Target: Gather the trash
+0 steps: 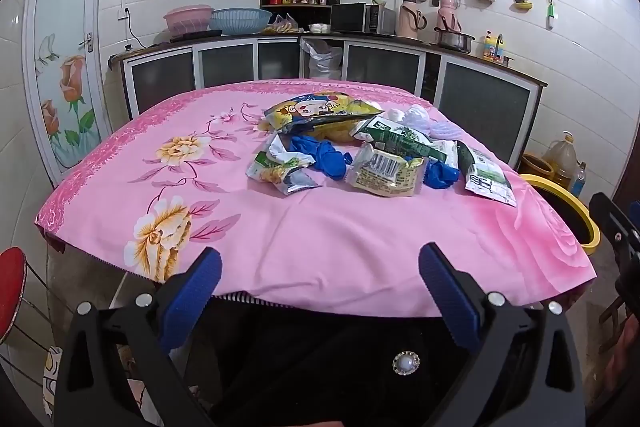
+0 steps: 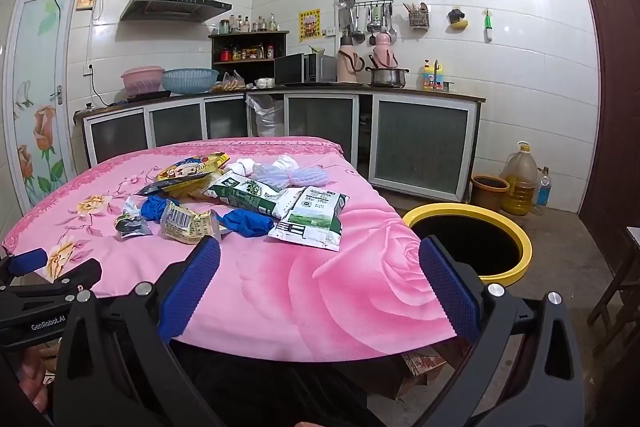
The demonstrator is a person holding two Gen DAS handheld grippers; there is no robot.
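Trash (image 2: 240, 203) lies uncollected ahead of both spread, empty grippers (image 1: 320, 281) (image 2: 320, 277); bin (image 2: 516, 231) beyond the right fingers.

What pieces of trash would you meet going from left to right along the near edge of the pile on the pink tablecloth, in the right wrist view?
Small crumpled silver wrapper → yellow barcode packet → crumpled blue glove → flat white-and-green pouch.

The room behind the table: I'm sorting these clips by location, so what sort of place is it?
Most likely a home kitchen. A range hood hangs on the tiled wall, a microwave sits on the counter over cabinets, and cooking utensils hang from a wall rail. Snack wrappers lie on a pink cloth-covered table.
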